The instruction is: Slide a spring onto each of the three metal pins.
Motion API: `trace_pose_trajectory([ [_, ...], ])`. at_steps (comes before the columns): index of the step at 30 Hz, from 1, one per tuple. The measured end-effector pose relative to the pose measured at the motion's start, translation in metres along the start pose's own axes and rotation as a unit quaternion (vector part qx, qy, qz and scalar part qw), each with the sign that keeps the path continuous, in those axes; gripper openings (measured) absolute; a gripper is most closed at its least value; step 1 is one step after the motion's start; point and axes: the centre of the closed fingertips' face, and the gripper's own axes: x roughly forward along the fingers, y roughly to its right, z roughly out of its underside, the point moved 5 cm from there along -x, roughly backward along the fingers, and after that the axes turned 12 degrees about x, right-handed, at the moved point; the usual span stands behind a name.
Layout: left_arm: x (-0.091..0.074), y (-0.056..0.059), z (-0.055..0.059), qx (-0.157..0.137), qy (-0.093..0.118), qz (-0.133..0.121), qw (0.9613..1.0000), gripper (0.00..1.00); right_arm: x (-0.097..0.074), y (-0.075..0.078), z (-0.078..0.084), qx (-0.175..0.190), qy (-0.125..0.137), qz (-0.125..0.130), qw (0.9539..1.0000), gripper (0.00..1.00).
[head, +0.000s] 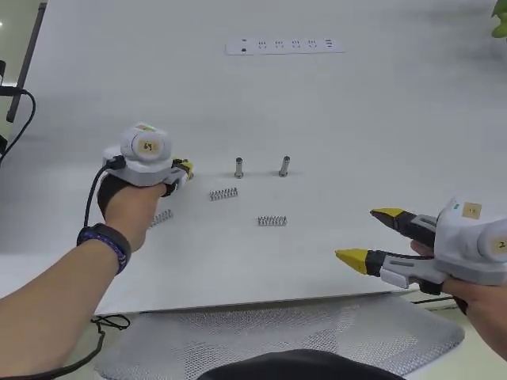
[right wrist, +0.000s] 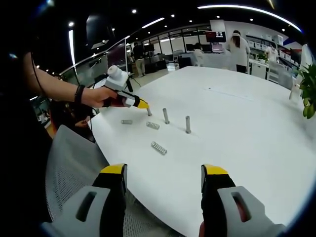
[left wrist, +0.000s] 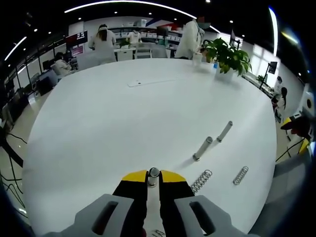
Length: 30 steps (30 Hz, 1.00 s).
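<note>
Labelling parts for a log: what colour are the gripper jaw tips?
Yellow, clearest on the right gripper in the right gripper view.

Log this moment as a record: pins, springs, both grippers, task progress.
Left gripper: jaws shut on the leftmost pin, which stands on the table
Right gripper: open, holding nothing, by the table's near edge
Other pins: two, upright, bare
Springs: three, lying loose on the table
Progress: no spring on any pin yet
</note>
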Motion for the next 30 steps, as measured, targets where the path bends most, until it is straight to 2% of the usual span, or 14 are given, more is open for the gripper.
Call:
trace_pose_trajectory([
  [8, 0.0, 0.002, 0.002, 0.002, -0.003, 0.001, 1.0, 0.01, 0.0, -0.001, 0.0, 0.0, 0.0, -0.001, 1.0, 0.59],
  [11, 0.0, 0.003, 0.004, 0.0, -0.005, 0.003, 1.0, 0.04, 0.0, -0.001, 0.0, 0.0, 0.0, -0.001, 1.0, 0.59],
  [30, -0.008, 0.006, 0.014, -0.006, -0.011, 0.01, 0.9999, 0.1, 0.002, 0.001, 0.0, 0.001, 0.002, -0.004, 1.0, 0.59],
])
